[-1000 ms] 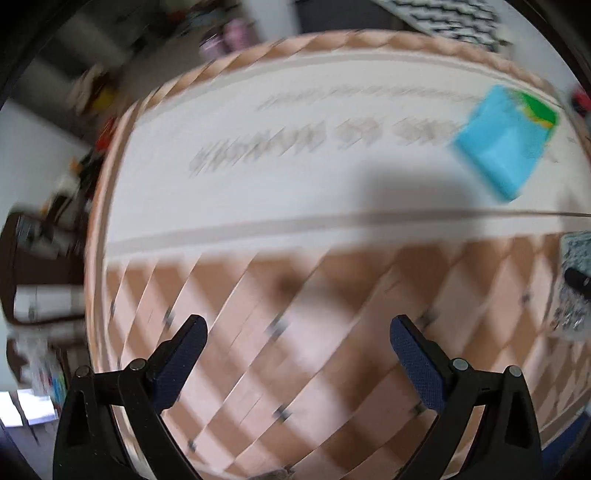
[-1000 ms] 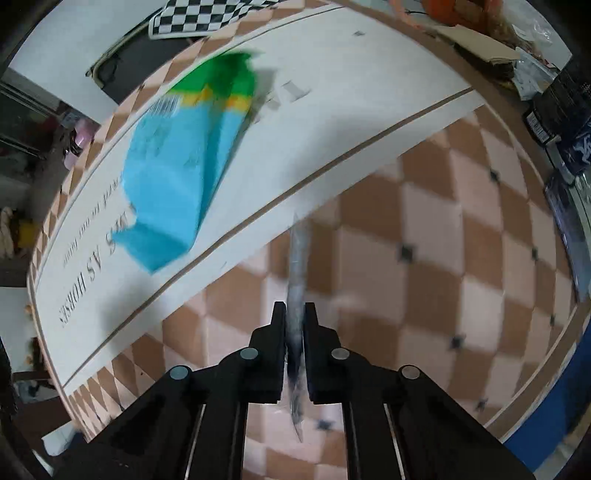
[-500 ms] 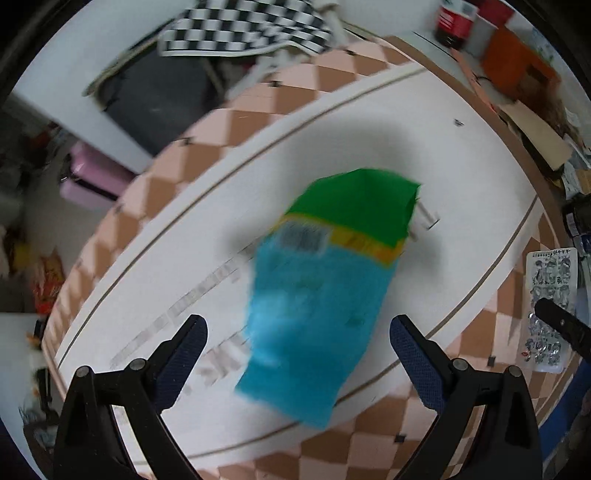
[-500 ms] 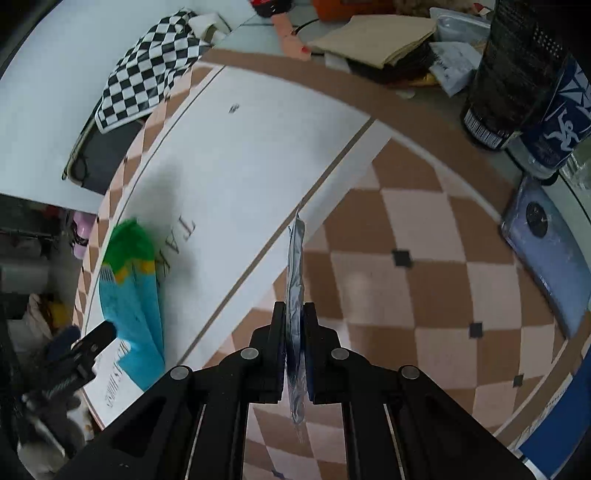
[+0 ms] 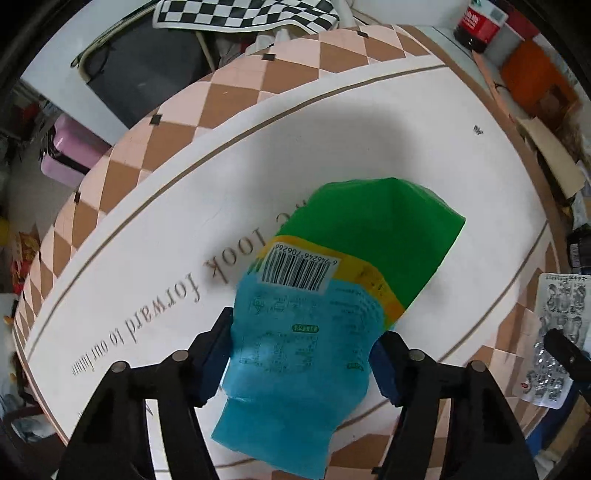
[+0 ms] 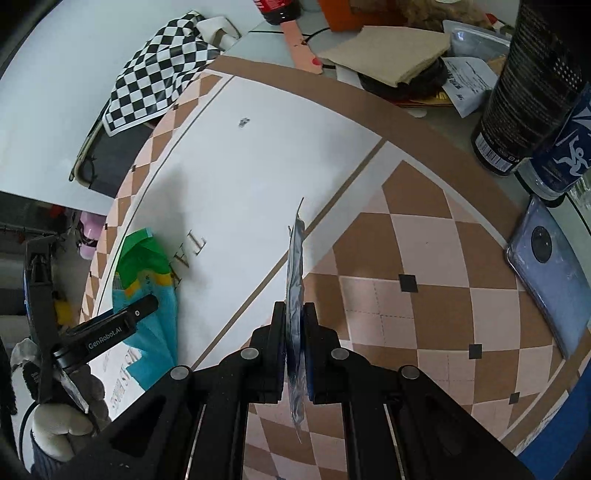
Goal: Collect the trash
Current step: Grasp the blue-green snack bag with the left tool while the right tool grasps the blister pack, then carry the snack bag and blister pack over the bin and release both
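A blue, yellow and green snack bag with a barcode lies on the white mat. My left gripper straddles its blue end, both pads against its sides. The bag also shows in the right wrist view, with the left gripper over it. My right gripper is shut on a thin silver blister pack, held on edge above the checkered tablecloth. The same pack shows flat in the left wrist view.
A phone lies at the table's right edge. Dark canisters, cardboard and papers crowd the far right. A checkered cloth hangs over a chair behind the table. A cola bottle stands far back.
My left gripper swung across the table to the snack bag and closed in around its blue end. My right gripper turned right, still holding the blister pack.
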A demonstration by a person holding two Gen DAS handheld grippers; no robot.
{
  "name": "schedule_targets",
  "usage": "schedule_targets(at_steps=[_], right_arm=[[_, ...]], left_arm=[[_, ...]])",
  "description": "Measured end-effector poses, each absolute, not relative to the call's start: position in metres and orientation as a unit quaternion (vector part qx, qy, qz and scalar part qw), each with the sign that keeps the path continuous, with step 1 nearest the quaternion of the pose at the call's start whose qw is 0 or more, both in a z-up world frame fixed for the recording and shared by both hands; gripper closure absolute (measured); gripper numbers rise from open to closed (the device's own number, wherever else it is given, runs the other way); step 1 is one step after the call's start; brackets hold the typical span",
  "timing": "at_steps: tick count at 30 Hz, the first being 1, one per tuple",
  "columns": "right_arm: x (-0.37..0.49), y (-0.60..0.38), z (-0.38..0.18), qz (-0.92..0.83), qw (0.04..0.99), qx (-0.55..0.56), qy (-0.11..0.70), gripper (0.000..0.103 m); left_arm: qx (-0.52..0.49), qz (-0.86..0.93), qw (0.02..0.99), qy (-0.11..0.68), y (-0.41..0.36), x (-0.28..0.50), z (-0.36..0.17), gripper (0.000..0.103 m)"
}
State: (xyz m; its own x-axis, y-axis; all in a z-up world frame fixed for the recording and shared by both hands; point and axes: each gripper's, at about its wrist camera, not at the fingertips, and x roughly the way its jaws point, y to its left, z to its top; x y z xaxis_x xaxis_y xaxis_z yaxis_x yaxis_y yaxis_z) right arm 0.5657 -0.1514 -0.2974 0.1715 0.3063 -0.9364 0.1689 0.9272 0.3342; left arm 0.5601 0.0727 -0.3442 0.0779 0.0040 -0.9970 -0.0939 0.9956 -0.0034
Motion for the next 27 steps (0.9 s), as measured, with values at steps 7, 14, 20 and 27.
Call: schedule_targets(at_steps=[7, 14, 20, 27], right_arm=[[0.549, -0.139, -0.281, 0.071, 0.75, 0.17, 0.635, 0.095], [0.506, -0.118, -0.256, 0.109, 0.762, 0.137, 0.624, 0.095], [0.443, -0.097, -0.233, 0.151, 0.768, 0.109, 0.613, 0.095], [0.323, -0.077, -0.208, 0.208, 0.772, 0.084, 0.594, 0.095]], left_arm=[[-0.034, 0.064, 0.761, 0.645, 0.068, 0.53, -0.304, 0.041], [-0.05, 0.114, 0.793, 0.596, 0.102, 0.444, -0.258, 0.041], [-0.078, 0.158, 0.806, 0.565, 0.127, 0.339, -0.233, 0.041], [-0.118, 0.189, 0.816, 0.533, 0.13, 0.196, -0.209, 0.041]])
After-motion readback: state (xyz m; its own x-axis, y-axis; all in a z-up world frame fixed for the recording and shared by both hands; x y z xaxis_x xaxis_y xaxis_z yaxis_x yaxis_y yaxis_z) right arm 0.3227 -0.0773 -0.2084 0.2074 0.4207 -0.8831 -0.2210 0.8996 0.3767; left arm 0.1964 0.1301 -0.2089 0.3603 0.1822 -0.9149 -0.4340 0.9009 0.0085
